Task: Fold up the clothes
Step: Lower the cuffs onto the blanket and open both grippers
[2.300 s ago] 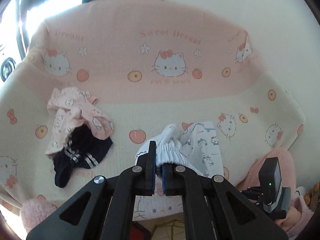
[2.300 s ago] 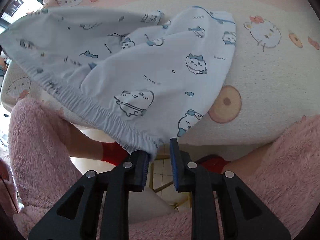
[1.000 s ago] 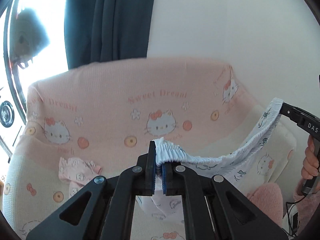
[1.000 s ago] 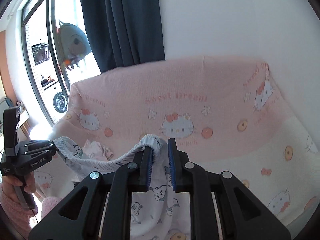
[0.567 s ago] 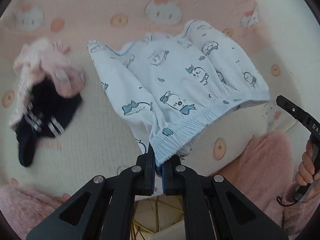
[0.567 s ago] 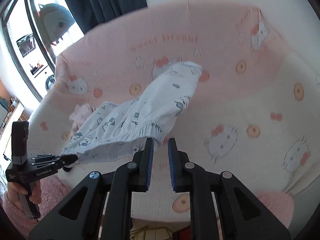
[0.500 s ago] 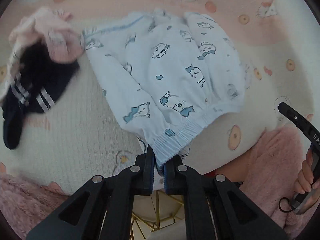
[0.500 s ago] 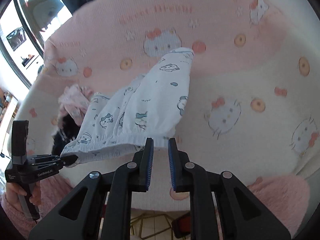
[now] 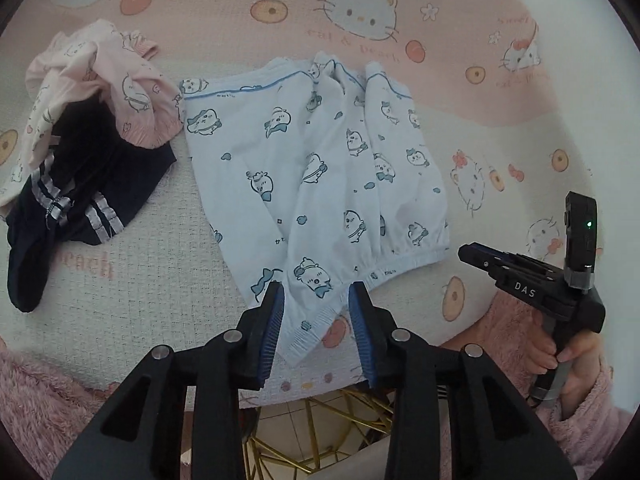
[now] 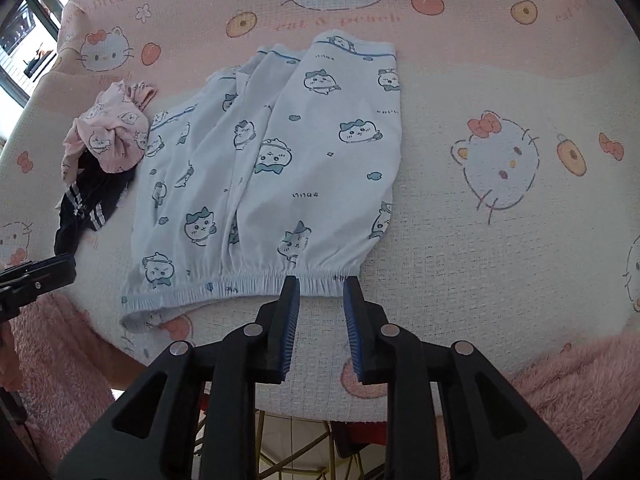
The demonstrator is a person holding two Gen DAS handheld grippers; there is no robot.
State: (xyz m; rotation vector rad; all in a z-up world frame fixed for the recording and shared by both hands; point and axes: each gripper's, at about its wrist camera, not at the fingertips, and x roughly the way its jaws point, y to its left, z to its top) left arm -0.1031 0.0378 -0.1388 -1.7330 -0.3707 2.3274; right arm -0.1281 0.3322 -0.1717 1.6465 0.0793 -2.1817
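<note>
While the pale blue shorts [image 9: 316, 168] lie spread flat on the pink-and-cream cartoon-cat blanket [image 9: 132, 280], both grippers hover at the near edge with nothing in their grasp. Waistband toward the camera, leg hems toward the pink back of the blanket, and the little animal print is plain to see on the fabric. Look at the left gripper [image 9: 316, 300]: its jaws are spread wide, blue pads showing, and the left corner of the elastic waistband sits in the gap between them, unpinched. Over in the right wrist view, the right gripper [image 10: 320, 288] is likewise parted, its fingertips just at the gathered waistband near the right corner, not clamped on it. From the left camera the right tool shows off to the side, a hand [image 9: 568, 364] wrapped round its handle, a fluffy pink sleeve [image 9: 580, 420] below. Left of the shorts there's a small heap: a crumpled pink garment [image 9: 100, 88] lying on top of a dark one with pale stripes [image 9: 76, 200], the pink one's cuff just beside the shorts' far left hem. Fluffy pink fabric fills the lower corners of both views.
</note>
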